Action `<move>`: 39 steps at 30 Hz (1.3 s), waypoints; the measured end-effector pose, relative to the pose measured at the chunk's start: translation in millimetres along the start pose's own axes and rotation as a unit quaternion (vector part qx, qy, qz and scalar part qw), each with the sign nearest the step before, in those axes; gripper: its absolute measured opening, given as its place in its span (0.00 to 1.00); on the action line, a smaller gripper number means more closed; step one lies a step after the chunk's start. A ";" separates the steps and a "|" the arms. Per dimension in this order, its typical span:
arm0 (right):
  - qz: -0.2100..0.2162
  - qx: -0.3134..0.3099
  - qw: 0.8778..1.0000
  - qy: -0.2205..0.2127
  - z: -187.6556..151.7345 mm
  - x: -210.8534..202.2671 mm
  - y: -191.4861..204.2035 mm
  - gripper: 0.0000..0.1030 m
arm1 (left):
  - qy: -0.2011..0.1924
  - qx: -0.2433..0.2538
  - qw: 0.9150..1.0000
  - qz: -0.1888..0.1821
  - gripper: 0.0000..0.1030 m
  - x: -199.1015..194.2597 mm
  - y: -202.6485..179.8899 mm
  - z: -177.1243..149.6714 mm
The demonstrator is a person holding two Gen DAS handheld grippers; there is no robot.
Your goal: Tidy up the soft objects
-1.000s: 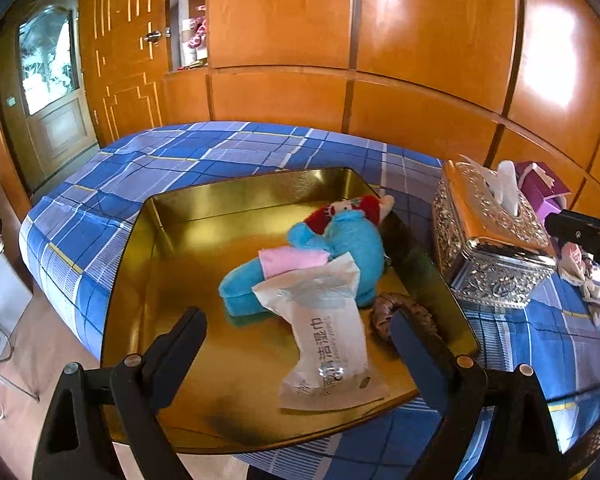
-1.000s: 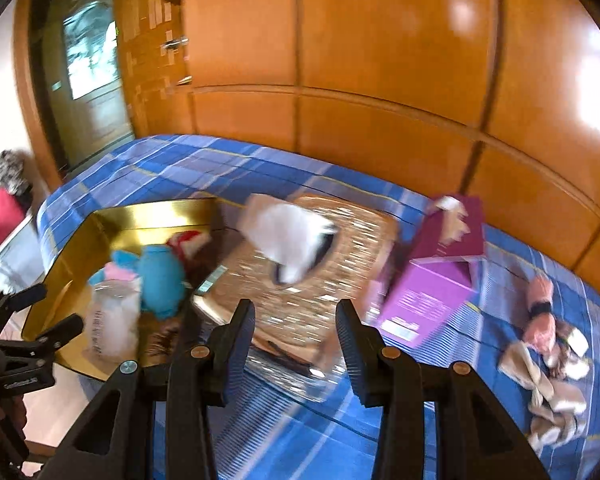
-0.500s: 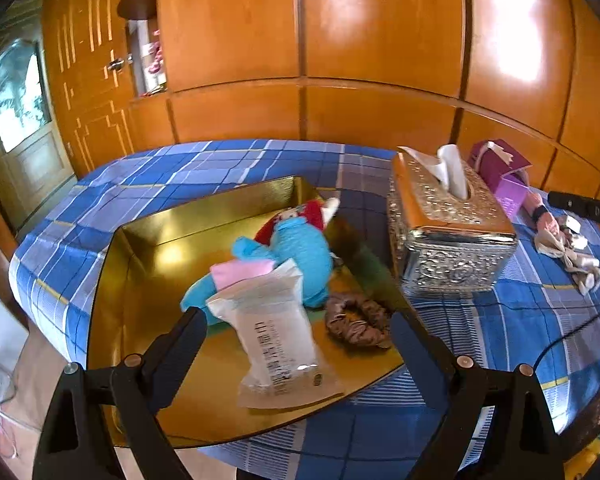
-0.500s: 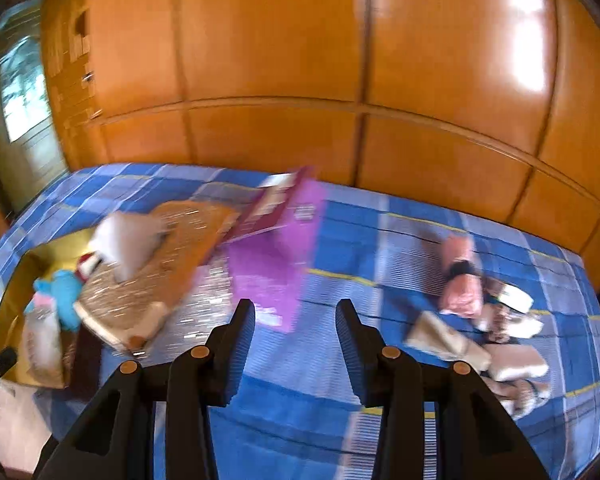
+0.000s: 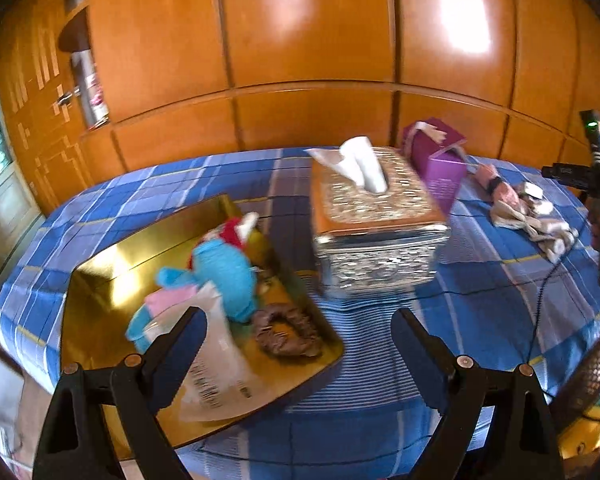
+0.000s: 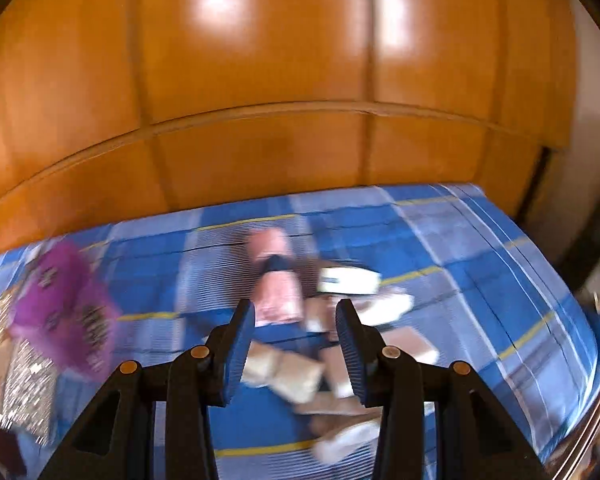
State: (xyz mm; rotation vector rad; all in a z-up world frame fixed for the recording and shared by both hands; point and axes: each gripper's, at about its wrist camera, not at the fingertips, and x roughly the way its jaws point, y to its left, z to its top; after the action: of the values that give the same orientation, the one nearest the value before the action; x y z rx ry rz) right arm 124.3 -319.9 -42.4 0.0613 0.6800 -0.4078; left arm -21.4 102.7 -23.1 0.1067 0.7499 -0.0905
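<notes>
My left gripper (image 5: 298,320) is wide open and empty, hovering over the near right corner of the gold tray (image 5: 100,280). In the tray lie a blue plush toy (image 5: 224,272), a pink cloth (image 5: 168,298), a white wipes packet (image 5: 216,364) and a brown scrunchie (image 5: 286,334). My right gripper (image 6: 295,312) stands partly open with nothing between its pads, above a blurred pile on the blue checked cloth. That pile holds a pink roll with a dark band (image 6: 278,280), a white piece (image 6: 348,280) and beige cloths (image 6: 284,368). The left wrist view shows the same pile (image 5: 528,216) at far right.
An ornate silver tissue box (image 5: 376,220) stands mid-table with a purple box (image 5: 440,164) behind it; both show blurred at left in the right wrist view, purple box (image 6: 64,312). A black cable (image 5: 540,300) crosses the cloth. Wooden panelling backs the table.
The right wrist view has swept right, from the tissue box past the purple box to the soft pile. The left wrist view has also swung right, so the tray sits further left.
</notes>
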 end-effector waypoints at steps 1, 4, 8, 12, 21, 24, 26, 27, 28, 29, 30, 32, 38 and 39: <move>-0.009 0.025 1.000 0.006 -0.9 4.8 -11.5 0.41 | 0.000 0.007 1.000 -0.004 0.91 0.2 -4.9 1.5; -0.003 0.091 0.996 0.014 -1.5 6.4 -34.9 0.41 | 0.000 0.036 0.999 -0.027 0.91 1.9 -27.3 8.6; 0.008 0.149 0.989 0.018 -4.1 3.3 -56.9 0.41 | -0.008 0.083 0.995 -0.064 0.89 2.3 -62.3 20.2; 0.017 0.193 0.981 0.024 -6.9 4.0 -71.5 0.41 | -0.016 0.131 0.985 -0.107 0.87 3.7 -99.6 35.8; 0.047 0.275 0.959 0.048 -16.1 10.5 -97.8 0.41 | -0.033 0.215 0.966 -0.143 0.86 32.0 -176.8 76.6; 0.060 0.277 0.958 0.052 -16.7 11.8 -97.7 0.41 | -0.038 0.249 0.958 -0.137 0.85 50.4 -206.9 86.3; 0.068 0.278 0.957 0.054 -16.6 12.4 -96.9 0.41 | -0.044 0.274 0.951 -0.136 0.86 65.0 -229.4 92.3; 0.071 0.279 0.956 0.054 -17.0 12.5 -97.0 0.41 | -0.042 0.293 0.945 -0.136 0.86 73.6 -242.6 94.1; 0.075 0.282 0.955 0.055 -17.3 12.8 -97.8 0.41 | -0.044 0.308 0.941 -0.135 0.86 80.2 -252.8 94.3; 0.079 0.288 0.953 0.056 -17.9 13.2 -99.5 0.41 | -0.045 0.321 0.937 -0.134 0.86 86.4 -261.5 95.0; 0.083 0.295 0.950 0.057 -18.4 13.5 -101.8 0.41 | -0.045 0.337 0.931 -0.135 0.86 95.3 -273.7 95.2; 0.088 0.310 0.945 0.055 -19.8 13.7 -107.2 0.41 | -0.048 0.360 0.922 -0.134 0.86 108.4 -291.7 95.3; 0.109 0.363 0.924 0.050 -27.4 13.7 -126.7 0.41 | -0.052 0.430 0.889 -0.150 0.86 141.7 -336.7 94.4; 0.113 0.370 0.921 0.051 -28.6 14.3 -129.1 0.41 | -0.056 0.442 0.883 -0.150 0.86 147.5 -343.8 94.6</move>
State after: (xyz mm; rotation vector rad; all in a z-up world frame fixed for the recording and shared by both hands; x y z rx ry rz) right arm 67.4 -438.2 -63.7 0.8789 0.5801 -0.4213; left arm 108.6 -256.6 -77.4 0.8523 0.5550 -0.7333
